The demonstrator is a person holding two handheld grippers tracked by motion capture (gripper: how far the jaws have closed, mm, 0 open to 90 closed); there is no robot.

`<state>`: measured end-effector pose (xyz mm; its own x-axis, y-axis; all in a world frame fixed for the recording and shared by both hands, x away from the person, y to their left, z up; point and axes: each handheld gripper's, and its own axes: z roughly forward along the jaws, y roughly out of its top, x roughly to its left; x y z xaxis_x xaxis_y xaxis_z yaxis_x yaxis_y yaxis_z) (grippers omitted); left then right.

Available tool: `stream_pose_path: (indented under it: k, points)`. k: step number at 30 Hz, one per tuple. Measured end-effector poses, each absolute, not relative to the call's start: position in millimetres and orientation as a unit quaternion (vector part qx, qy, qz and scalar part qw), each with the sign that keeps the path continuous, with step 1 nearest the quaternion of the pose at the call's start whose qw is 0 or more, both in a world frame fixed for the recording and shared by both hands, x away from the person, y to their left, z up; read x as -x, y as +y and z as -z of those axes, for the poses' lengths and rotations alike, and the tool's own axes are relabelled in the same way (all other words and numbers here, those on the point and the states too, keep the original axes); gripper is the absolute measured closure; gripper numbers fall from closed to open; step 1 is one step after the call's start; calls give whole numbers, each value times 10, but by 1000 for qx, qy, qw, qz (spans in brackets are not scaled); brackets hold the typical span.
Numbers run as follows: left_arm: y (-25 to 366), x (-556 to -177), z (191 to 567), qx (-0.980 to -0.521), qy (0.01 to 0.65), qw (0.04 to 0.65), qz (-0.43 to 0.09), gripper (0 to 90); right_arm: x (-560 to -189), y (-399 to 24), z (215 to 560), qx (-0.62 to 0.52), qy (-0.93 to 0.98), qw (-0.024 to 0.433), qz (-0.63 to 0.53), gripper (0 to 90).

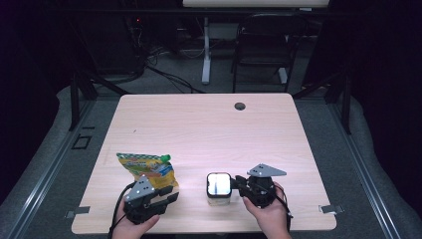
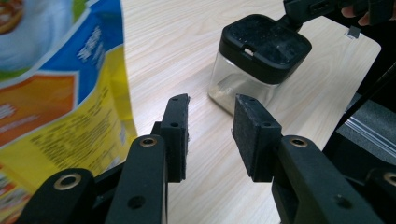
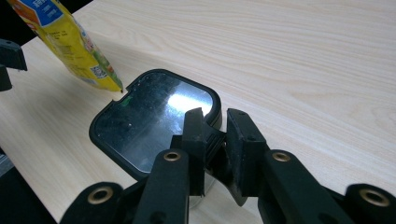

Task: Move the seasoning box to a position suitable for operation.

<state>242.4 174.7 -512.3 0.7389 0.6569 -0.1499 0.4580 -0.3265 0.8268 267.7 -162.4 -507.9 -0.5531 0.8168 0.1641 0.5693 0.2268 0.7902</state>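
Observation:
A yellow snack pouch with a green cap lies at the table's front left. My left gripper is just in front of it. In the left gripper view the pouch is beside the left jaw, and my left gripper is open with bare table between its pads. A clear square jar with a black lid stands at the front middle. My right gripper reaches it from the right. In the right gripper view my right gripper is closed on a tab at the edge of the lid.
The wooden table has a cable hole near its far edge and tape marks at the front corners. Behind it stand a black chair and a white desk leg. The pouch's corner hangs close to the lid.

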Motion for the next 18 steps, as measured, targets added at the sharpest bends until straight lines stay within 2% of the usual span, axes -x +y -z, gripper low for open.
stream_pose_path:
  k: [10,18]
  points:
    - [1509,-2518,5141,-811,340,465,-102,659,-2739,-1547,5090,-446,769,140,-436,796]
    - [1415,-2545,5204,-808,342,470,-98,680,-2685,-1498,5111,-428,769,177,-440,775]
